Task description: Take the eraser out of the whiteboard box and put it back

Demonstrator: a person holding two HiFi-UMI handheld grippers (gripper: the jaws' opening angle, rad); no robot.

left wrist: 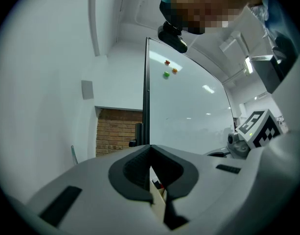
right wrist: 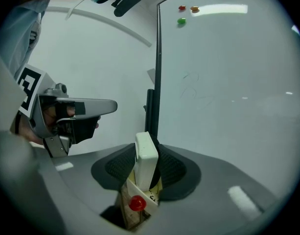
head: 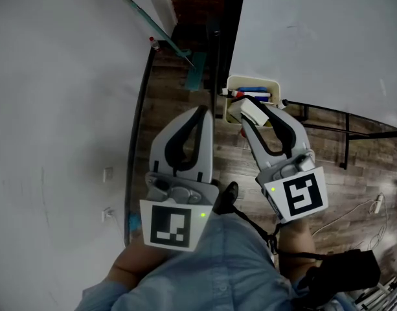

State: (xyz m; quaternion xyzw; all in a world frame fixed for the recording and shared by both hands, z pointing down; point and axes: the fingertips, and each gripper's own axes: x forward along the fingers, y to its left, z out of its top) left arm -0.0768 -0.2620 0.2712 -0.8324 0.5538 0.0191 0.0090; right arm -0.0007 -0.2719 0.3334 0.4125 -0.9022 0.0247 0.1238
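Observation:
A white eraser (head: 253, 113) stands upright between the pads of my right gripper (head: 250, 109), which is shut on it. It hangs just above the near rim of the cream whiteboard box (head: 232, 81), which holds markers (head: 253, 93). In the right gripper view the eraser (right wrist: 146, 155) sits over the box (right wrist: 126, 196), where a red marker cap (right wrist: 136, 203) shows. To the left of the box my left gripper (head: 202, 111) is shut and holds nothing. In the left gripper view, part of the box (left wrist: 158, 199) shows past its closed tips (left wrist: 150, 151).
The whiteboard (head: 328, 44) rises behind the box, with small magnets (right wrist: 182, 8) high on it. Its black stand (head: 340, 131) and a white cable (head: 360, 212) lie on the wooden floor. A white wall (head: 56, 109) is close on the left.

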